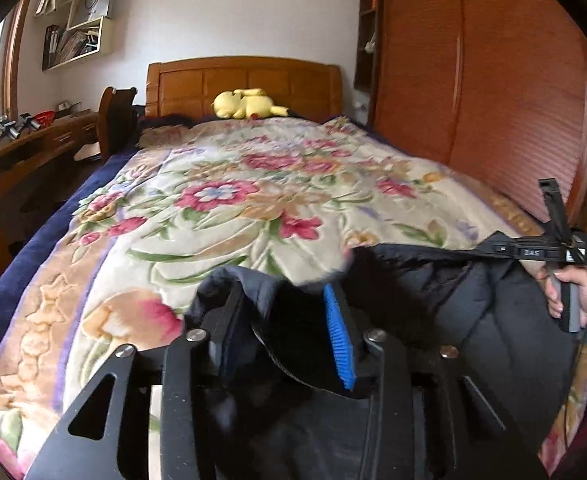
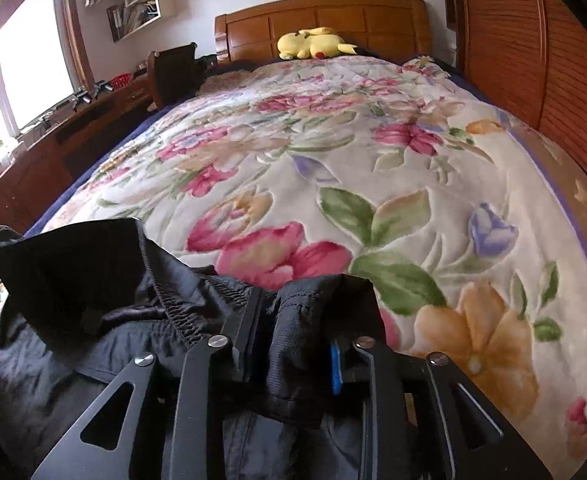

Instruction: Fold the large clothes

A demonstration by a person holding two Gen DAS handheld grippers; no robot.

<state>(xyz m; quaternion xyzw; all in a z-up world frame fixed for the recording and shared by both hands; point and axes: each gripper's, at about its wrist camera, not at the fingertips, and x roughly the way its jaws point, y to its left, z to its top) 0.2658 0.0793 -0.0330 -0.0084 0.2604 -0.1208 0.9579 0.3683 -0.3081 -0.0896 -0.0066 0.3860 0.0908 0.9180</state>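
A black garment point(image 2: 93, 312) lies on the floral blanket point(image 2: 373, 168), bunched at both tools. A fold of it sits between the parted fingers of the left gripper point(image 1: 285, 320). The right gripper point(image 2: 297, 328) also has cloth between its fingers, though I cannot tell whether they press it.

My left claw point(image 1: 281, 312) sits at the foot end of the floral blanket point(image 1: 229, 200), jaws apart w/ dark garment point(image 1: 433, 292) fabric btwn them. My other hand point(image 1: 565, 292) grips a handle at the blanket's right edge. Yellow plush point(image 1: 245, 103) lies at the blanket's far end.
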